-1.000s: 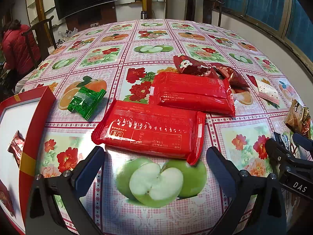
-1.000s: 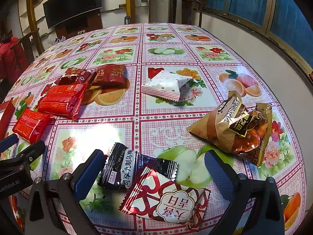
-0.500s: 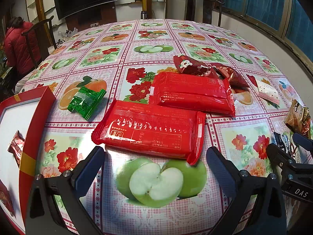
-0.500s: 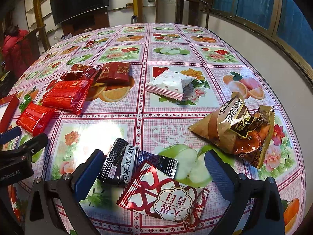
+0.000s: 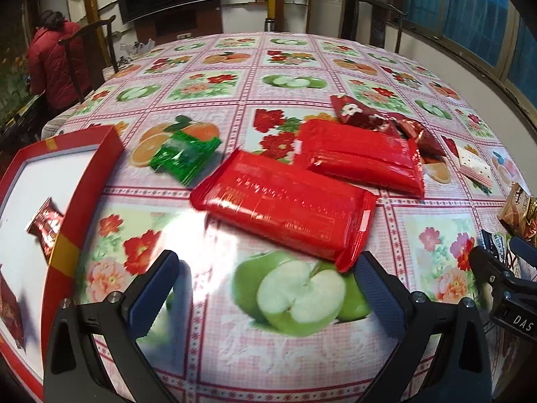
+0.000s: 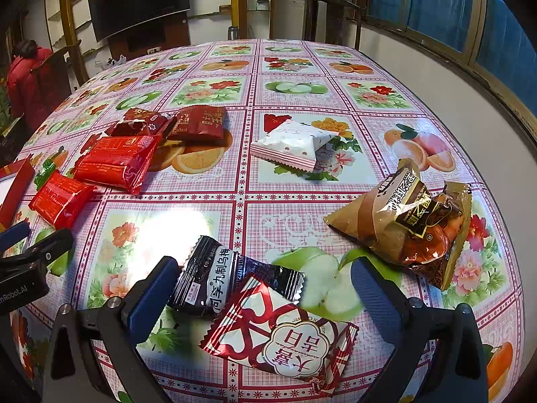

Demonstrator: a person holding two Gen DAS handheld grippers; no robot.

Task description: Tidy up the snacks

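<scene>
Red box (image 5: pixel 84 174), open, sits left of the left gripper (image 5: pixel 265 282), 2 small packets already inside. Big red pack (image 5: pixel 285 218) lies just ahead of its wide-open jaws, glossy, flat, angled. Step: approaching for pickup; next, likely advance and close on its near edge. Right gripper (image 6: pixel 265 285), also wide, straddles the black packet (image 6: pixel 221 278) and heart-print packet (image 6: pixel 285 332).

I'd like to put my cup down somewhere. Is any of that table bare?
Yes. The far half of the table, beyond the dark red packets, is bare. So is the flower square between the red packs and the black packet. The near right, around the brown bag, is crowded.
</scene>
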